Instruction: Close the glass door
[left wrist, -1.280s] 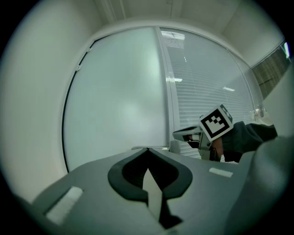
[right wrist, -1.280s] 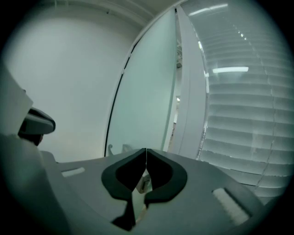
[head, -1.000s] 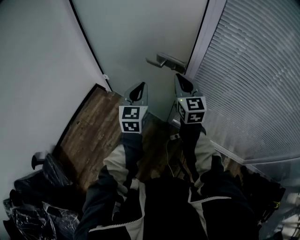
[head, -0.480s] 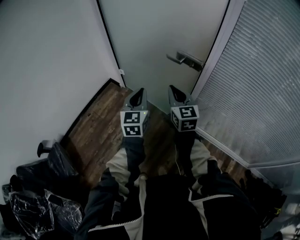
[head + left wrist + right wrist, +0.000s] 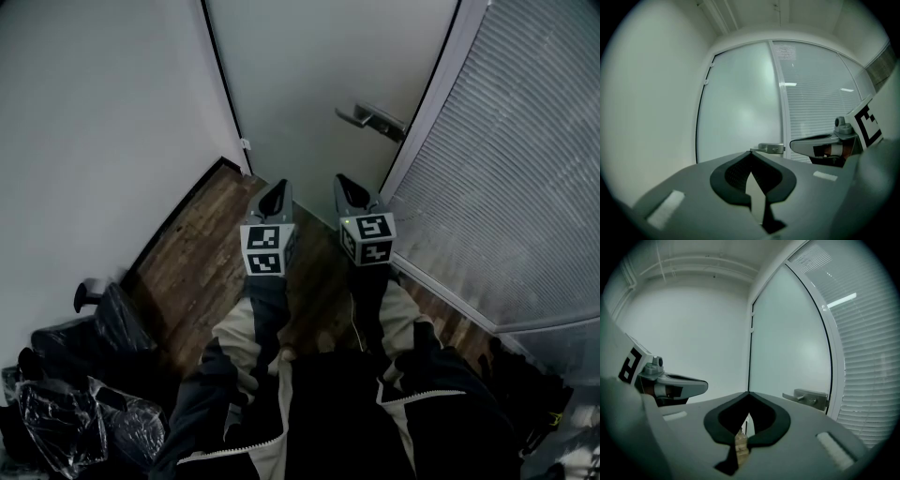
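Note:
The frosted glass door (image 5: 319, 75) stands ahead, its right edge against the frame, with a metal lever handle (image 5: 372, 119) near that edge. Both grippers hover side by side, short of the door and below the handle, touching nothing. My left gripper (image 5: 278, 186) is shut and empty; my right gripper (image 5: 343, 181) is shut and empty too. In the left gripper view the closed tips (image 5: 751, 153) point at the door (image 5: 740, 103), with the handle (image 5: 771, 148) just beyond them. The right gripper view shows the handle (image 5: 808, 398) right of its tips (image 5: 748, 393).
A white wall (image 5: 94, 141) runs along the left. A glass partition with blinds (image 5: 525, 169) runs along the right. The wood floor (image 5: 197, 253) lies between them. Black plastic bags (image 5: 75, 394) are piled at lower left near a small black knob (image 5: 84, 295).
Both grippers have drawn back from the door. The right one was just under the handle a second ago and now sits lower and farther from it.

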Action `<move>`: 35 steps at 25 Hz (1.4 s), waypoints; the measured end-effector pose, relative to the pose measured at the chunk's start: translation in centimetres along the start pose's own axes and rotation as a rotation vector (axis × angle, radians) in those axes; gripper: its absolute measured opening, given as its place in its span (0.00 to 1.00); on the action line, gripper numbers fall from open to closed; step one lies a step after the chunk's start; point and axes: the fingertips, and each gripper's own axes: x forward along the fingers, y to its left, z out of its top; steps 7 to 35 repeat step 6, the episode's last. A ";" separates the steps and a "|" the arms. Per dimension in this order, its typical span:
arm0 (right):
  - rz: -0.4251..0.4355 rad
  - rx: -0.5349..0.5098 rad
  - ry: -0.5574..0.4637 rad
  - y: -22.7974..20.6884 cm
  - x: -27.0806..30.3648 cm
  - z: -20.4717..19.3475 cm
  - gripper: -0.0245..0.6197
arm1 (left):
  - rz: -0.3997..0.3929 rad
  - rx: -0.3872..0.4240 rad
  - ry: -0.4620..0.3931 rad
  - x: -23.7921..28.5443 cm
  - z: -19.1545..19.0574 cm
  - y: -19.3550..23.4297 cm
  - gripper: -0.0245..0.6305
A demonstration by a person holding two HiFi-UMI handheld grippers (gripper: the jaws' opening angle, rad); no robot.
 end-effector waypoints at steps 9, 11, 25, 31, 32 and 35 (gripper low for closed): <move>0.004 -0.007 0.000 0.1 -0.6 0.2 0.04 | -0.004 -0.004 -0.001 -0.4 0.0 -0.5 0.04; 0.004 -0.007 0.000 0.1 -0.6 0.2 0.04 | -0.004 -0.004 -0.001 -0.4 0.0 -0.5 0.04; 0.004 -0.007 0.000 0.1 -0.6 0.2 0.04 | -0.004 -0.004 -0.001 -0.4 0.0 -0.5 0.04; 0.004 -0.007 0.000 0.1 -0.6 0.2 0.04 | -0.004 -0.004 -0.001 -0.4 0.0 -0.5 0.04; 0.004 -0.007 0.000 0.1 -0.6 0.2 0.04 | -0.004 -0.004 -0.001 -0.4 0.0 -0.5 0.04; 0.004 -0.007 0.000 0.1 -0.6 0.2 0.04 | -0.004 -0.004 -0.001 -0.4 0.0 -0.5 0.04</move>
